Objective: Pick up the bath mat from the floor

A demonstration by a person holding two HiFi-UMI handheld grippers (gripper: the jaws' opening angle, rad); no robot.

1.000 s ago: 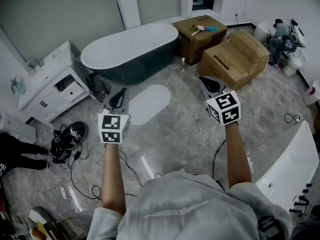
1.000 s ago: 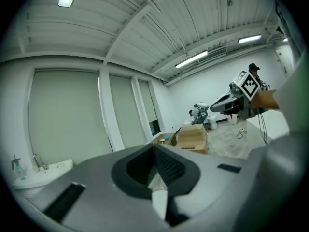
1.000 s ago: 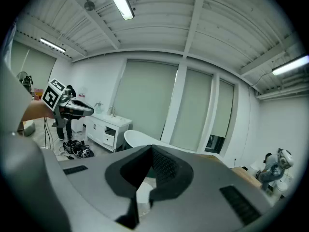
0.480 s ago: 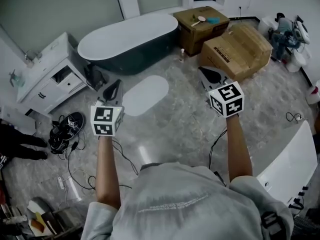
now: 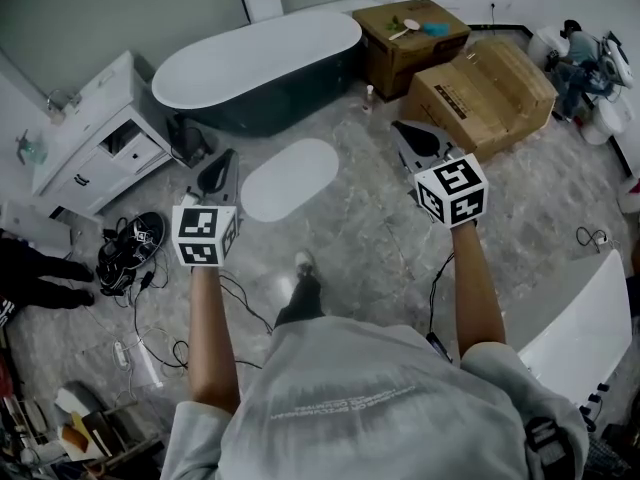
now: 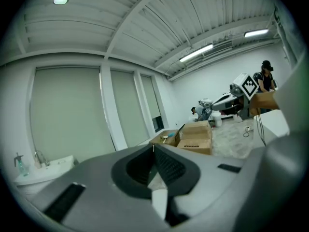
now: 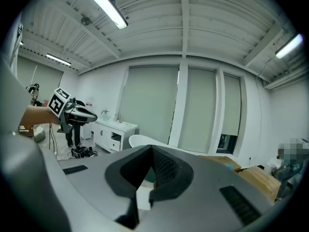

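Note:
The bath mat (image 5: 290, 178) is a white oval lying flat on the marble floor in front of the dark bathtub. My left gripper (image 5: 221, 168) hangs in the air to the mat's left, jaws pointing ahead and shut with nothing between them (image 6: 153, 146). My right gripper (image 5: 408, 136) is held up to the mat's right, also shut and empty (image 7: 152, 148). Neither gripper touches the mat. Each gripper shows in the other's view: the right gripper (image 6: 236, 94) and the left gripper (image 7: 73, 111).
A dark bathtub (image 5: 255, 68) stands behind the mat, with two cardboard boxes (image 5: 490, 88) at the back right. A white vanity (image 5: 95, 138) is at the left. Shoes and cables (image 5: 130, 258) lie on the floor. A white tub (image 5: 580, 328) sits at the right. My foot (image 5: 303, 268) steps forward.
The person has walked forward: the mat and tub sit nearer, and a foot now shows below the mat. Both grippers stay raised and shut.

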